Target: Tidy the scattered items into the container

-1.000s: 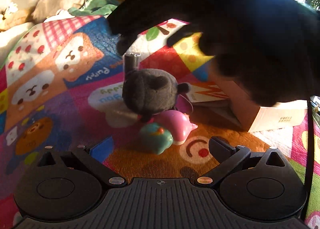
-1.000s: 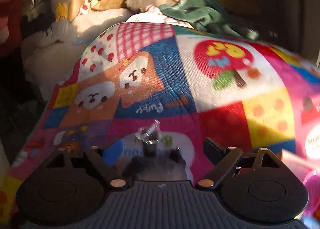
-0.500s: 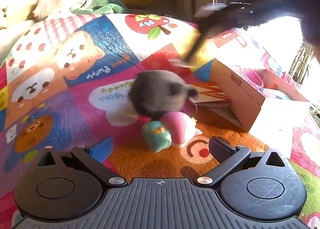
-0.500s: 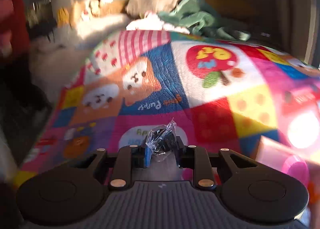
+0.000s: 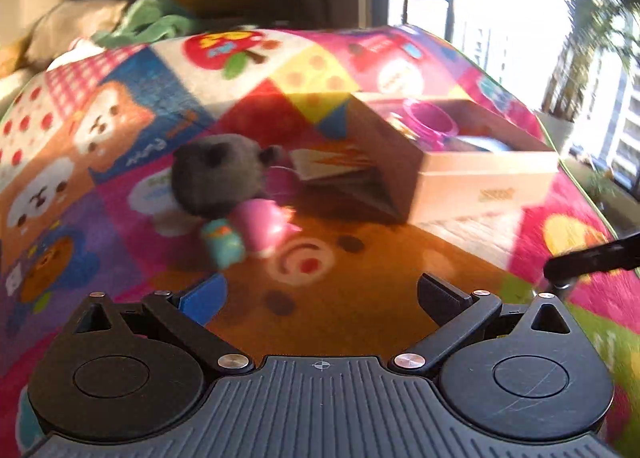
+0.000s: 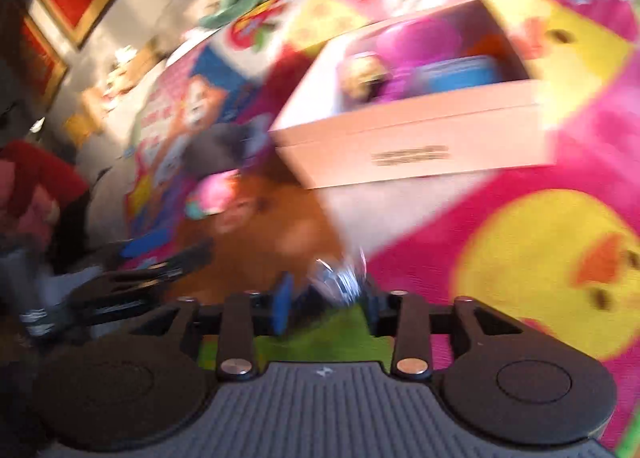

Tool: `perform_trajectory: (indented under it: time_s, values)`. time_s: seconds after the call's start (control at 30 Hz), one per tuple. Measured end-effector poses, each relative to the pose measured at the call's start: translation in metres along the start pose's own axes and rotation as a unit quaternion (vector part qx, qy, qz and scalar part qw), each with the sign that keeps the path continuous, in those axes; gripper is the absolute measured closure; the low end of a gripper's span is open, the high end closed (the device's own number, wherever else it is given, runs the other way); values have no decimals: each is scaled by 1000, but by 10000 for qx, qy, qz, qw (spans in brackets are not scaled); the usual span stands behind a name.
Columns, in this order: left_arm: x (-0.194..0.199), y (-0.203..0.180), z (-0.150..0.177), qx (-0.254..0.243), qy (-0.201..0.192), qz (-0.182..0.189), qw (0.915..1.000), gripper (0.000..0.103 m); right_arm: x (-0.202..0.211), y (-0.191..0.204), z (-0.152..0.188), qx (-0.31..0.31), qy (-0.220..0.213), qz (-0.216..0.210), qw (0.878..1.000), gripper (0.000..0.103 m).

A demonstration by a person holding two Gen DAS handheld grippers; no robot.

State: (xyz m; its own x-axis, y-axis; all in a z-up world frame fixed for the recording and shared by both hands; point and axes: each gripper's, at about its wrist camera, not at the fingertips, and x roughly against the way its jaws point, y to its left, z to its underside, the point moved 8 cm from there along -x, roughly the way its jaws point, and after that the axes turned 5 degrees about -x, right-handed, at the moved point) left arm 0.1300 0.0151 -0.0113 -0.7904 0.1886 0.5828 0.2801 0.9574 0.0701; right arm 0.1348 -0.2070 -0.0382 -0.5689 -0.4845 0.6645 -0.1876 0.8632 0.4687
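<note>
My right gripper (image 6: 328, 296) hangs low over the play mat, just in front of the cardboard box (image 6: 420, 142). Its jaws are opening. A small clear-wrapped item (image 6: 340, 280) is still between them, close to the right finger, and the left pad stands apart from it. My left gripper (image 5: 320, 298) is open and empty, short of a grey plush (image 5: 218, 178), a pink toy (image 5: 262, 224) and a teal toy (image 5: 224, 244) clustered on the mat. The box (image 5: 480, 186) lies to their right. The picture is blurred by motion.
The box holds a purple cup (image 5: 430, 120), a blue item (image 6: 456, 72) and a yellowish toy (image 6: 364, 72). A flat booklet (image 5: 340, 168) lies against the box's left side. Pillows and a green cloth (image 5: 156, 22) edge the far mat. A window is on the right.
The right gripper shut on the wrapped item above the grey plush, swung right and down to the box front while rolling, and widened its jaws. The left gripper drifted right; the plush tipped.
</note>
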Motion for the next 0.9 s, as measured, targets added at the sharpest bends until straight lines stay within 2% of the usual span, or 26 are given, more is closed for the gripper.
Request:
perform_trajectory:
  time_s: [0.03,0.07,0.1,0.13,0.17,0.2,0.3,0.37,0.47,0.67,0.73,0.77,0.87,0.9]
  values:
    - [1,-6,0,-81,16,20,10000,0,5,-6,3,251,-189,259,9992,58]
    - [1,-10,0,-130,35,38,9999,0,11,-9,5,542,-391,534,9963,48]
    - [1,-13,1,-160,57,48,9998,0,16,-10,7,815,-555,742,9924,34]
    - [1,-16,1,-174,79,54,9998,0,20,-10,10,1054,-678,860,9884,28]
    - [0,-19,1,-175,105,58,9998,0,24,-8,13,1237,-748,872,9856,20]
    - [-1,-21,2,-163,126,48,9998,0,26,-5,16,1366,-777,813,9842,15]
    - [-6,-20,3,-87,180,-89,9998,0,27,5,24,1532,-814,563,9832,7]
    - [-10,-15,2,7,265,-226,9994,0,24,8,25,1514,-898,532,9829,5]
    - [-7,-9,-1,101,261,-239,9993,0,18,14,23,1489,-967,532,9827,5]
    - [6,-11,-19,-302,271,-137,9991,0,17,26,19,1659,-998,481,9799,2]
    - [13,-11,-29,-477,156,-196,9985,0,43,49,-10,1985,-1617,538,9652,6]
    - [15,-10,-32,-496,119,-251,9984,0,66,68,-31,2179,-2116,544,9512,6]
    - [12,-8,-29,-215,141,-231,9994,0,152,134,-87,2586,-3669,348,8929,5]
    - [9,-8,-25,-93,200,-169,9996,0,179,150,-97,2580,-4133,193,8731,0]
